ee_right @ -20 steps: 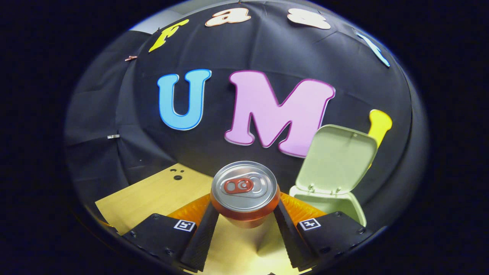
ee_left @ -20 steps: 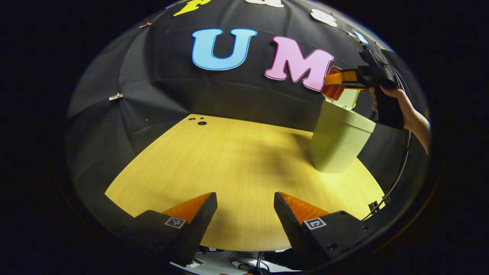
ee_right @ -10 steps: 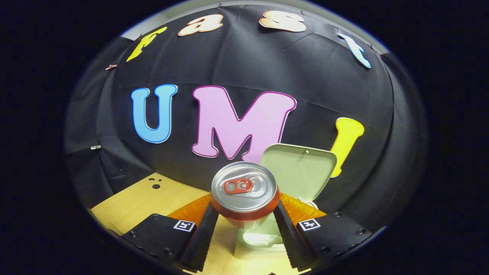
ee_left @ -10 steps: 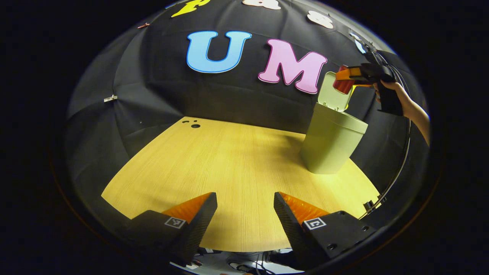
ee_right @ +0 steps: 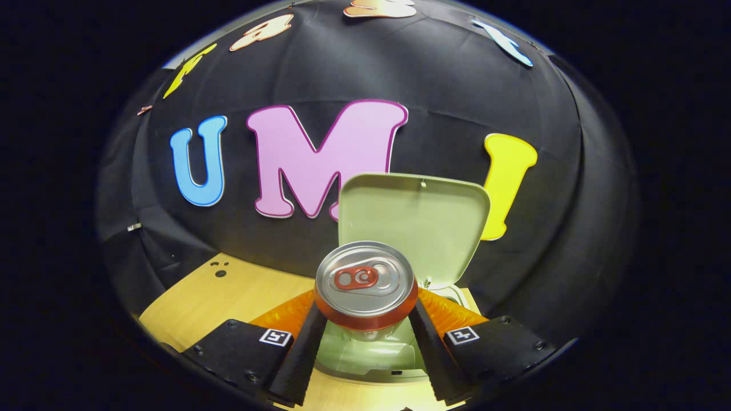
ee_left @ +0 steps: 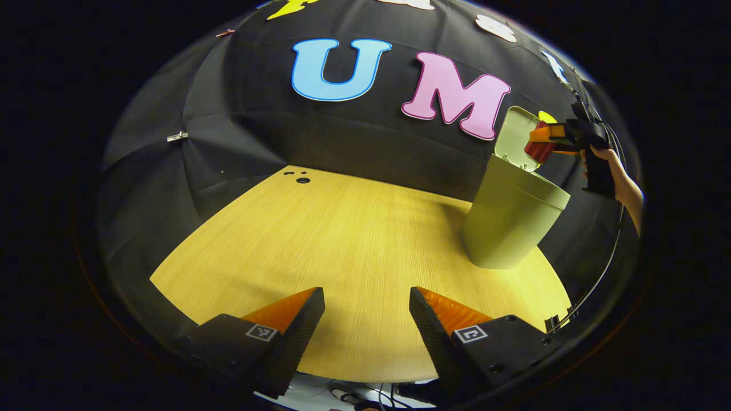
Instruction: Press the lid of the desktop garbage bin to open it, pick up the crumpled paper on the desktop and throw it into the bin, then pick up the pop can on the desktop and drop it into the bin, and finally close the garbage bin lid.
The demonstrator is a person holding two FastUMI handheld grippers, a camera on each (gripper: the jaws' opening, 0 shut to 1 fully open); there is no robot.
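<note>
Lid (ee_right: pixel 412 221) is up already. The right gripper (ee_right: pixel 365 319) pinches the pop can (ee_right: pixel 365 285) above the bin (ee_left: pixel 511 220) at the bench's far right edge. Left gripper (ee_left: pixel 365 319) gapes empty. Still left: drop, close lid.

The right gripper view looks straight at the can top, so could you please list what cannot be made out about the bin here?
- Bin contents, right gripper view: the pop can in the right claw covers the opening, so no paper can be confirmed.
- Bin interior, left gripper view: seen from the side, its wall hides the inside.
- Lid hinge, right gripper view: mostly behind the can.
</note>
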